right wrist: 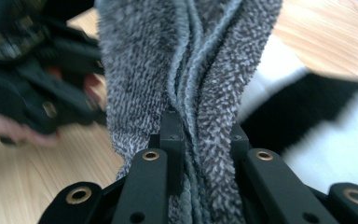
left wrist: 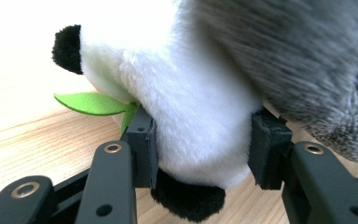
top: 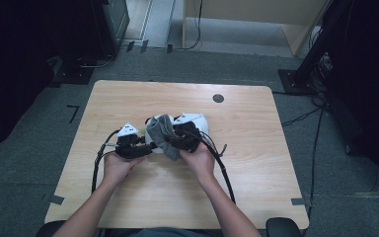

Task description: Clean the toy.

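**Panda toy and grey cloth held between two tools at mid-bench**

The left tool (left wrist: 200, 154) has its jaws closed on the white body of a plush panda (left wrist: 186, 107); the pads press into the fur on both sides, and the plush bulges out between them. A black foot of the toy hangs just below the jaws, a black ear sits up and to the left of them, and a green felt leaf (left wrist: 91, 103) sticks out beside the left pad. Right of this tool's jaws, a fluffy grey cloth (left wrist: 307, 60) lies against the panda.

The right tool (right wrist: 203, 140) is clamped narrow on the same grey cloth (right wrist: 191, 70), which rises bunched in folds straight ahead of its jaws. Beyond and to the right of the cloth the panda's black-and-white fur (right wrist: 303, 112) shows, blurred. To the left of the jaws sits the other tool in its hand.

From the high view, both hands meet over the middle of the wooden bench (top: 256, 182): the left tool (top: 145, 143) and the right tool (top: 175, 140) lie close together, with the grey cloth (top: 164, 136) draped between them over the panda (top: 200, 123). A dark round spot (top: 218, 98) marks the bench farther ahead of the tools.
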